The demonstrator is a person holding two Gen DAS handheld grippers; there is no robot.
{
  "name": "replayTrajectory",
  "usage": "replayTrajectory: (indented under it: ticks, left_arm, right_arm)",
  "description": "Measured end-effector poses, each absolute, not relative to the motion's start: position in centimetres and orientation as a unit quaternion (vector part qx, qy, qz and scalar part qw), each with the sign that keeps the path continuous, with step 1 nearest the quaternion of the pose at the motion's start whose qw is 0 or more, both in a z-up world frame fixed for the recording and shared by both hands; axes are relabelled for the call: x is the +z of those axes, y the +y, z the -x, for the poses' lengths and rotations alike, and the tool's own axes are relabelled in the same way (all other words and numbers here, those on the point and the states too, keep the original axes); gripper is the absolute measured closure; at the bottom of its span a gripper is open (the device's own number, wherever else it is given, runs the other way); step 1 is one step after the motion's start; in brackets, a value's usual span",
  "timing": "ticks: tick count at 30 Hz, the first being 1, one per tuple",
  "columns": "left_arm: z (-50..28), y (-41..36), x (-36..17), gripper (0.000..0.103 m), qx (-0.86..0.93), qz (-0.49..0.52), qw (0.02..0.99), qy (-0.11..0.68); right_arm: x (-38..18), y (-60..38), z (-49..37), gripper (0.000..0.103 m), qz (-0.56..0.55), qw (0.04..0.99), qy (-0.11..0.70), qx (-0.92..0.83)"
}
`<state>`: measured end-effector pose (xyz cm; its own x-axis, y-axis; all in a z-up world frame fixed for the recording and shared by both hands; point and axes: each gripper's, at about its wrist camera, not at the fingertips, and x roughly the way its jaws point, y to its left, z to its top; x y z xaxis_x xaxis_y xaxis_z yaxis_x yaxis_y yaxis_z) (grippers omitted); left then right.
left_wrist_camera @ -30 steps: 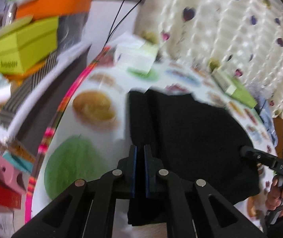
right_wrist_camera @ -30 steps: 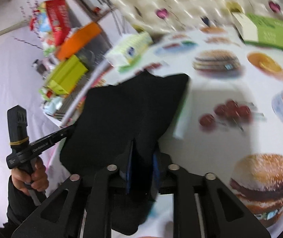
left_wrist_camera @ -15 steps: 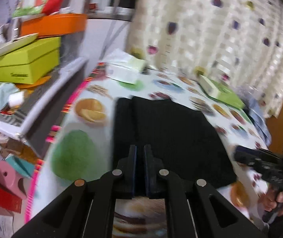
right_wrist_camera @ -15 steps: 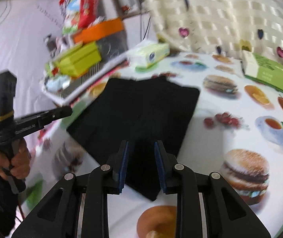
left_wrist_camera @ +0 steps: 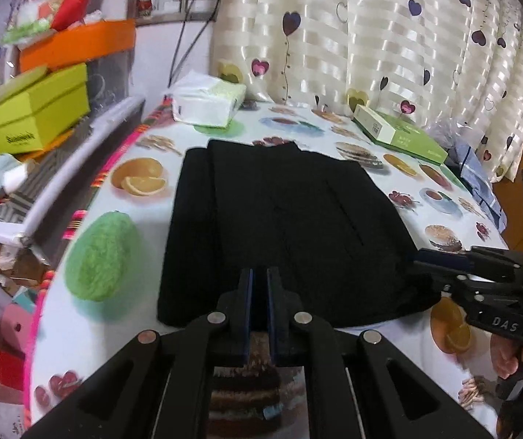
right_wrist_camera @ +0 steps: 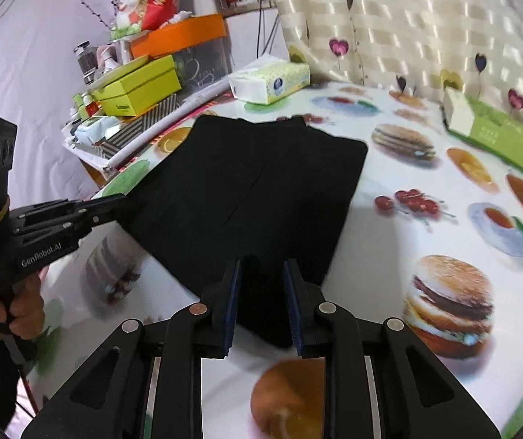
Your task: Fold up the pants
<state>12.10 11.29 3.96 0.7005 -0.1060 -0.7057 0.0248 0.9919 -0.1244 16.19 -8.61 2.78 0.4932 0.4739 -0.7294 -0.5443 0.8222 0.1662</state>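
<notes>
Black pants (left_wrist_camera: 279, 212) lie folded flat on the food-print tablecloth (left_wrist_camera: 89, 333), in a rough rectangle with a narrow strip showing along their left side. My left gripper (left_wrist_camera: 259, 292) hovers over their near edge, shut, with nothing between the pads. In the right wrist view it (right_wrist_camera: 122, 203) reaches in from the left to the pants' (right_wrist_camera: 254, 190) left edge. My right gripper (right_wrist_camera: 264, 292) is open above the near right corner; the cloth seen between its fingers lies on the table. The left wrist view shows it (left_wrist_camera: 420, 256) at the pants' right edge.
A tissue pack (left_wrist_camera: 206, 104) and a flat green box (left_wrist_camera: 400, 133) sit at the table's far side before a heart-print curtain. Lime (left_wrist_camera: 34, 109) and orange (left_wrist_camera: 78, 47) boxes pile up on a shelf to the left. A blue cloth (left_wrist_camera: 477, 179) lies far right.
Both grippers have drawn back from the pants and risen slightly. The right gripper, shut on a raised fold a second ago, has let go, and the pants now lie flat.
</notes>
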Motion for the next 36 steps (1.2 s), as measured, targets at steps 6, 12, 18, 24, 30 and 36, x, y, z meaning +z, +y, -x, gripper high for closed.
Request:
replayTrajectory:
  ticks: [6, 12, 18, 24, 30, 36]
  left_arm:
    - [-8.4, 10.3, 5.0, 0.092, -0.021, 0.058, 0.927, 0.370]
    - [-5.6, 8.6, 4.5, 0.083, -0.012, 0.059, 0.927, 0.370]
    - [-3.7, 7.6, 3.5, 0.076, 0.005, 0.063, 0.925, 0.374]
    - [-3.9, 7.0, 2.2, 0.076, 0.020, 0.046, 0.919, 0.391]
    - [-4.4, 6.8, 1.3, 0.076, 0.030, 0.031, 0.913, 0.407]
    - [-4.7, 6.6, 0.7, 0.076, 0.031, 0.022, 0.906, 0.422]
  right_arm:
    - [3.4, -10.3, -12.4, 0.059, 0.064, 0.871, 0.391, 0.291]
    - [2.7, -11.3, -9.3, 0.059, 0.079, 0.870, 0.396, 0.282]
    - [1.7, -11.3, -7.2, 0.058, 0.107, 0.868, 0.398, 0.276]
    - [0.3, -11.2, -7.1, 0.058, 0.119, 0.864, 0.412, 0.265]
    - [-0.2, -11.0, -7.5, 0.057, 0.122, 0.860, 0.421, 0.262]
    - [-0.4, -11.0, -8.0, 0.045, 0.118, 0.860, 0.426, 0.256]
